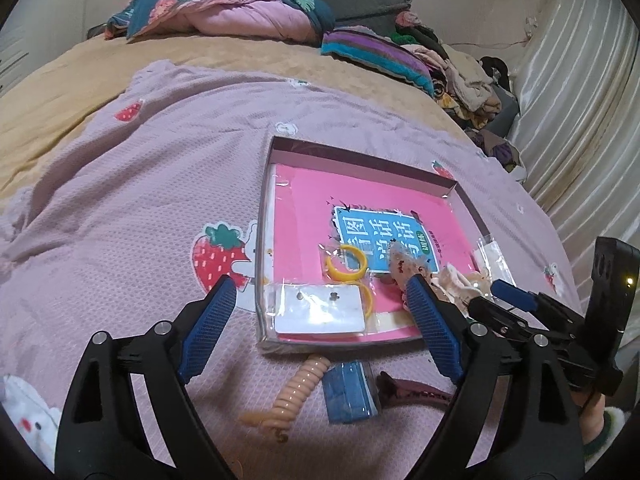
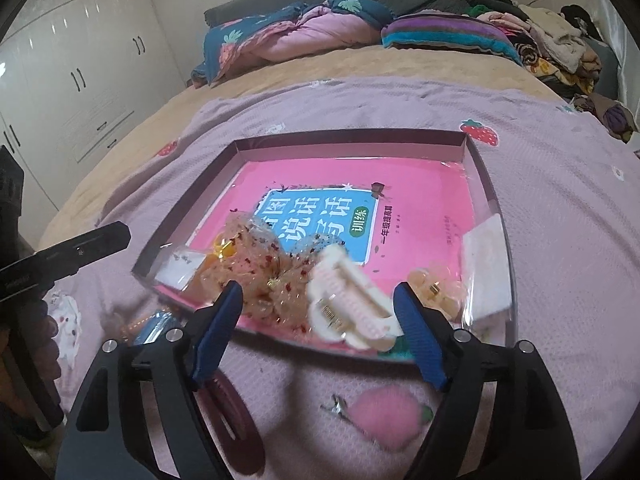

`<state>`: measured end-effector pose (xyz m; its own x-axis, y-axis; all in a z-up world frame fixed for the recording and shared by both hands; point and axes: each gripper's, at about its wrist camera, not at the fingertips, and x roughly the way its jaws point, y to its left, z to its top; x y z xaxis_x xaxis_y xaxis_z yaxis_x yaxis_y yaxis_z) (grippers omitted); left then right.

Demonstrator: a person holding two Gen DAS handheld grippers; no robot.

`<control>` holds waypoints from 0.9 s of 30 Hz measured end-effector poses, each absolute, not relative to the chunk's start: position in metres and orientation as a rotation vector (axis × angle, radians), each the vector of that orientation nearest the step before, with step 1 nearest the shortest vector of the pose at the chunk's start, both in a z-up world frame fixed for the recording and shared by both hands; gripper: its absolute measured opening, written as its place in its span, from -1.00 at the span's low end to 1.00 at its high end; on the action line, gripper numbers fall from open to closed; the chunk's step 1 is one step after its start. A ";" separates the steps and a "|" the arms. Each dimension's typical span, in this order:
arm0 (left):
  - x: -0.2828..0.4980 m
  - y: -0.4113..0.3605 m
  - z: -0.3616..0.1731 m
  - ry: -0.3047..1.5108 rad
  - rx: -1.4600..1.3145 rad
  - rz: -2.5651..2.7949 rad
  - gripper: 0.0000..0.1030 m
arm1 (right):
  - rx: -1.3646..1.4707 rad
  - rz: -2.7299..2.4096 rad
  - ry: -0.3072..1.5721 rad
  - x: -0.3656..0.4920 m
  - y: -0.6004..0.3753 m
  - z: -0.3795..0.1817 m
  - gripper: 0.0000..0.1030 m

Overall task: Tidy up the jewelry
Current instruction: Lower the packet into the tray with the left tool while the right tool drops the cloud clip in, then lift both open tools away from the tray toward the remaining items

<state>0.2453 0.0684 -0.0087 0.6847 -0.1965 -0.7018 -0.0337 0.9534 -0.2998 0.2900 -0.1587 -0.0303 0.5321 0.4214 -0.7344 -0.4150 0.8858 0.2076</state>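
Observation:
A shallow box (image 1: 267, 216) (image 2: 486, 184) with a pink book in it lies on the lilac bedspread. Inside it are yellow rings (image 1: 346, 266), a white earring card (image 1: 320, 308), a speckled scrunchie (image 2: 260, 268), a cream claw clip (image 2: 348, 300) and a peach clip (image 2: 434, 286). In front of the box lie a peach coil hair tie (image 1: 298, 390), a blue packet (image 1: 350, 392), a maroon hair clip (image 1: 416, 390) (image 2: 230, 408) and a pink strawberry clip (image 2: 384, 416). My left gripper (image 1: 320, 292) is open over the box's near edge. My right gripper (image 2: 318, 298) is open, the cream clip between its fingers, apparently loose.
Folded quilts (image 2: 296, 36) and a pile of clothes (image 1: 468, 80) lie at the head of the bed. White wardrobes (image 2: 80, 72) stand at the left, a curtain (image 1: 580, 100) at the right. The right gripper (image 1: 520, 308) shows in the left wrist view.

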 end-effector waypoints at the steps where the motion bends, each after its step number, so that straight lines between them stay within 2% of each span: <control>1: 0.243 0.069 -0.008 0.812 -0.303 -0.091 0.55 | 0.013 0.498 0.870 0.287 -0.160 -0.027 0.58; 13: 0.217 0.068 0.022 0.759 -0.285 -0.068 0.66 | 0.061 0.496 0.775 0.251 -0.184 0.014 0.79; 27: 0.190 0.066 0.045 0.714 -0.276 -0.047 0.76 | 0.082 0.485 0.688 0.217 -0.211 0.053 0.80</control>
